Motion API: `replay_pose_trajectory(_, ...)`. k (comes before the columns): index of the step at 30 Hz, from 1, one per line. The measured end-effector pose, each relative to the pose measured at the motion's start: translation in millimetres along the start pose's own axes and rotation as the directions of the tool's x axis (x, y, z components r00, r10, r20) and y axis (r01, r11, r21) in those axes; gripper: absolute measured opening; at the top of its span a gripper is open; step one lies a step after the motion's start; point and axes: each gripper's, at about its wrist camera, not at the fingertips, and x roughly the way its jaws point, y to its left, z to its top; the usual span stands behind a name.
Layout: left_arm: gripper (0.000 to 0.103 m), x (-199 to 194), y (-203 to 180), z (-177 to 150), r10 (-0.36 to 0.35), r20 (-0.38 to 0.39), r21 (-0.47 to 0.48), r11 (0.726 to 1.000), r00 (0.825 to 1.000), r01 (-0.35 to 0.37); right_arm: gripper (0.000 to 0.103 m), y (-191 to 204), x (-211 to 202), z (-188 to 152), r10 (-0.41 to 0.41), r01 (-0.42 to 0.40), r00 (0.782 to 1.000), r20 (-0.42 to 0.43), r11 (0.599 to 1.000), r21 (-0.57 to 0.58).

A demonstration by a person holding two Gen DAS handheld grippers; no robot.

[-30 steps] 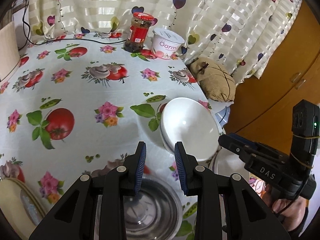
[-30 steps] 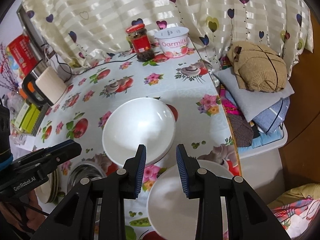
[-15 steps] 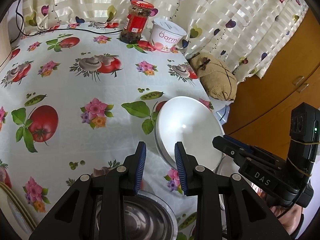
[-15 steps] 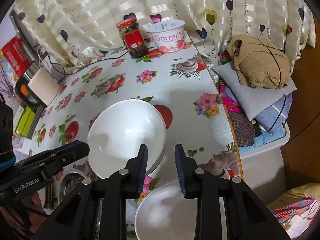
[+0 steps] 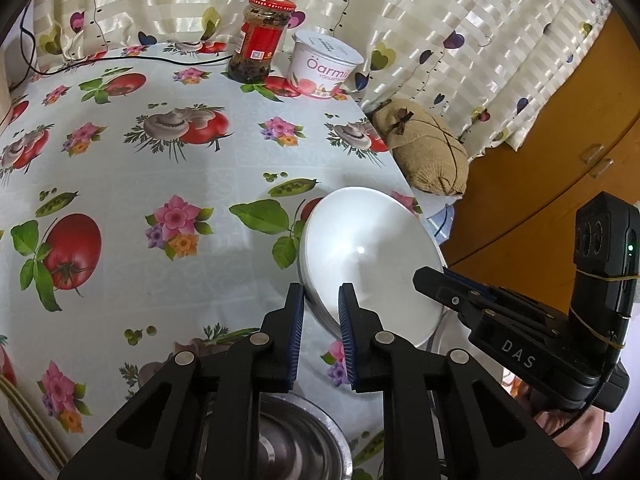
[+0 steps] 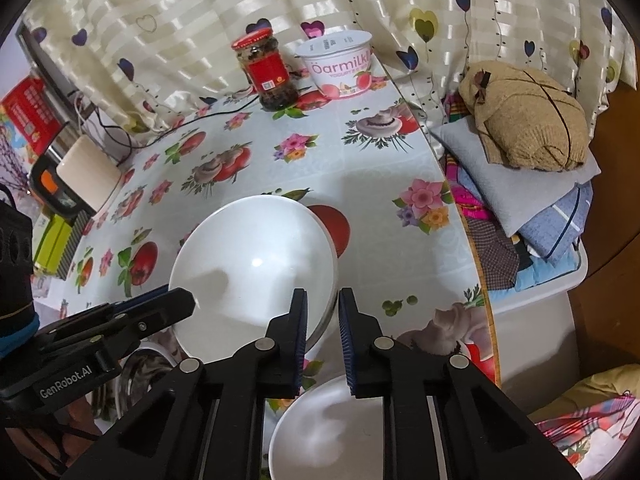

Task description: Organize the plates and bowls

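With both grippers' jaws just closing, left gripper [image 5: 321, 307] and right gripper [image 6: 322, 310] fingers narrow on opposite rim edges of the white bowl [image 6: 256, 272] near the bench [image 5: 168, 184] edge, grasping is underway; next likely an even lift.

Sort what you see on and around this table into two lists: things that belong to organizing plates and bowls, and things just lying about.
Belongs to the job:
- white bowl, gripped at its rim by both grippers
- second white bowl
- steel bowl
- stacked plates

Lying about:
- red-lidded jar
- yogurt tub
- tan bundle
- folded cloths
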Motion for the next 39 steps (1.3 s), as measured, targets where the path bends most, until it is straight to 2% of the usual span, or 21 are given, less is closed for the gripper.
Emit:
replay_pose_trajectory(17,0.018,-17.3,-0.3,-0.8,0.01,0.03,-0.001,1.0,1.0,-0.01,0.015,7.4,-12.0,3.5,0.014,-0.014,1.0,0.022,1.0,-0.001)
replay_pose_trajectory(39,0.018,-69.6,8.0,-22.4,0.029,0.089,-0.019,0.999,0.996,-0.028,0.015,46.1,-48.3,-8.8,0.033,-0.03,0.998,0.061,0.998,-0.055)
